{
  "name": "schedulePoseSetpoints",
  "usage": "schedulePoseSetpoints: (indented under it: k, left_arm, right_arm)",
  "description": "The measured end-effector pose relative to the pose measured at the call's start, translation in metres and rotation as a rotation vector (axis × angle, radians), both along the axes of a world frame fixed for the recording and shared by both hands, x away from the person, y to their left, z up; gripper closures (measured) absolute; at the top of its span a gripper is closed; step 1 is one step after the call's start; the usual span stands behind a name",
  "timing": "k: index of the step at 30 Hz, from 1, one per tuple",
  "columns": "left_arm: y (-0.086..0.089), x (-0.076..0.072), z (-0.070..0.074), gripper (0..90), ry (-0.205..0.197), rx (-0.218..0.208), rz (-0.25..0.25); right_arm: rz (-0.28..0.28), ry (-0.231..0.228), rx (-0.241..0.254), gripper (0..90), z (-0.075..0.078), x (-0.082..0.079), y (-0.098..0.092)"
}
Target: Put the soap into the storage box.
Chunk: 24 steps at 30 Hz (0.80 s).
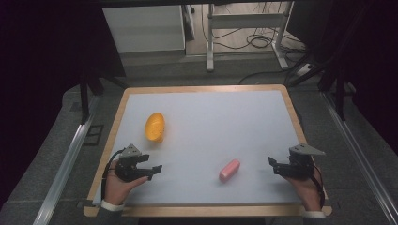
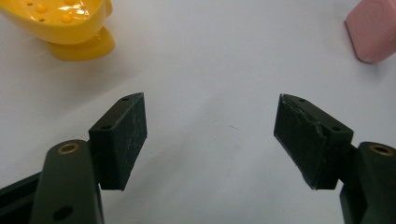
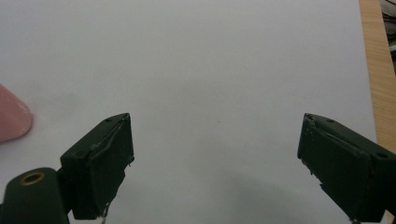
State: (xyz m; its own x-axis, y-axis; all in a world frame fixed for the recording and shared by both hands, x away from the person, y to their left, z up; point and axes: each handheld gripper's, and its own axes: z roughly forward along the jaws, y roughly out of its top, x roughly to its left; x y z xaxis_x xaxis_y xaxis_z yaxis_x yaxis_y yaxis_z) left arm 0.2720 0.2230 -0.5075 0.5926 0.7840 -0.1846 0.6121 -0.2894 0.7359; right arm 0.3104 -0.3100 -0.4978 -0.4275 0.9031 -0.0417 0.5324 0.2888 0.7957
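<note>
A person sits at a table covered by a white sheet [image 1: 211, 136] with a light wooden border, holding a black two-jaw gripper in each hand. The left gripper [image 1: 152, 169] rests low near the sheet's near left corner, its jaws spread wide with only bare white surface between them, as the left gripper view confirms. The right gripper [image 1: 273, 165] sits near the sheet's near right edge, its jaws likewise standing well apart and holding nothing; in the right gripper view the wooden border [image 3: 379, 70] runs along the right side. Two things lie on the sheet. A glossy yellow plastic dish [image 1: 155, 126] with small holes and raised dots inside it, standing on a short foot, rests on the left half of the sheet, farther from the person than the left gripper and apart from it. A smooth pink oblong block with rounded ends [image 1: 229, 169] lies on the near part of the sheet between the two grippers, somewhat closer to the right one, touched by neither.
</note>
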Motion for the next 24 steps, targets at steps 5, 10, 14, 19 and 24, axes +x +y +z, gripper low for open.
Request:
schedulePoseSetpoints:
  k: [5,10,14,19,24]
  left_arm:
    - [0.0,0.0,0.0,26.2,0.0,0.001,-0.004]
    - [0.002,0.0,0.0,26.6,0.001,0.005,-0.001]
    - [0.002,0.0,0.0,26.9,0.004,0.008,0.002]
    - [-0.002,0.0,0.002,26.7,0.013,0.028,-0.008]
    - [-0.002,0.002,0.01,26.6,0.032,0.071,0.008]
  right_arm:
    - [-0.007,-0.001,-0.005,10.6,0.0,-0.002,-0.001]
    - [-0.009,0.001,-0.003,10.8,-0.001,-0.002,-0.001]
    - [-0.006,-0.002,-0.002,10.9,-0.002,-0.003,-0.001]
    - [0.0,0.001,0.008,10.9,-0.003,-0.003,-0.001]
    - [-0.003,-0.005,0.024,11.1,-0.001,-0.003,-0.004]
